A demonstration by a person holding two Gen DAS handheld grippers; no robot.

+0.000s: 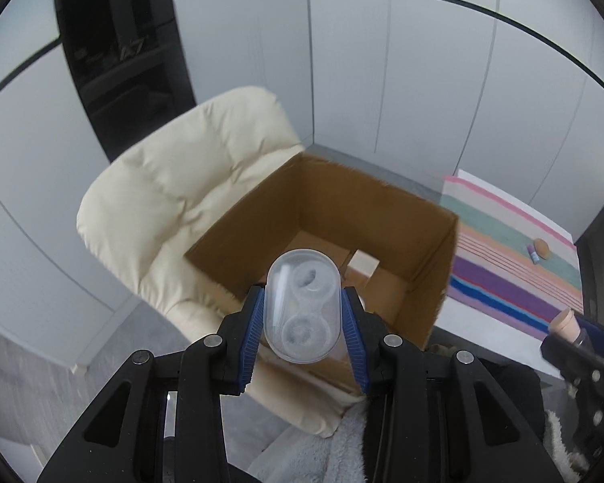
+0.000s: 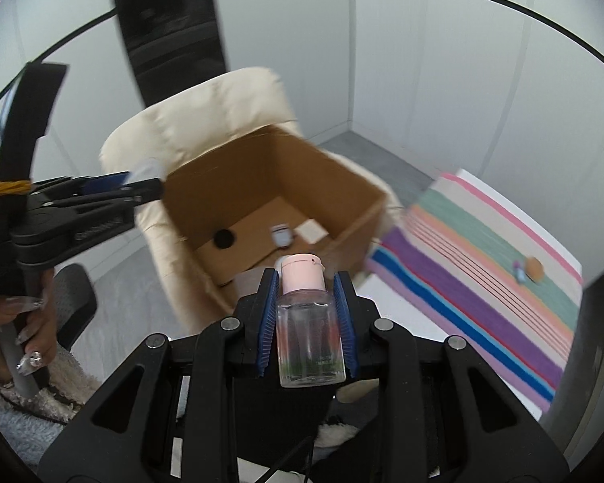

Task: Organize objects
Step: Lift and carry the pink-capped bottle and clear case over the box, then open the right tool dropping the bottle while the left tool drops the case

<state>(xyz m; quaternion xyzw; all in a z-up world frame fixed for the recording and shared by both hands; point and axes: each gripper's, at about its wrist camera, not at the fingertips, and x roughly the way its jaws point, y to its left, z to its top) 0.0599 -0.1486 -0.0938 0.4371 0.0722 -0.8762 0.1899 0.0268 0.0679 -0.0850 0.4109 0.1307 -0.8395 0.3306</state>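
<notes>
- The left gripper [image 1: 302, 314] clamps a clear contact-lens case [image 1: 302, 306], just short of the cardboard box [image 1: 382, 209] at twelve o'clock.
- The right gripper [image 2: 307, 322] pinches a pink-capped bottle [image 2: 308, 322]; the box sits at eleven o'clock on the cream chair [image 2: 205, 120].

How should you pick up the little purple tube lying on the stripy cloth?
Grip the purple tube across its narrow middle, coming from above. It lies flat on the striped cloth, and the round brown object sits close beside one end, so probably stay clear of that end.
</notes>
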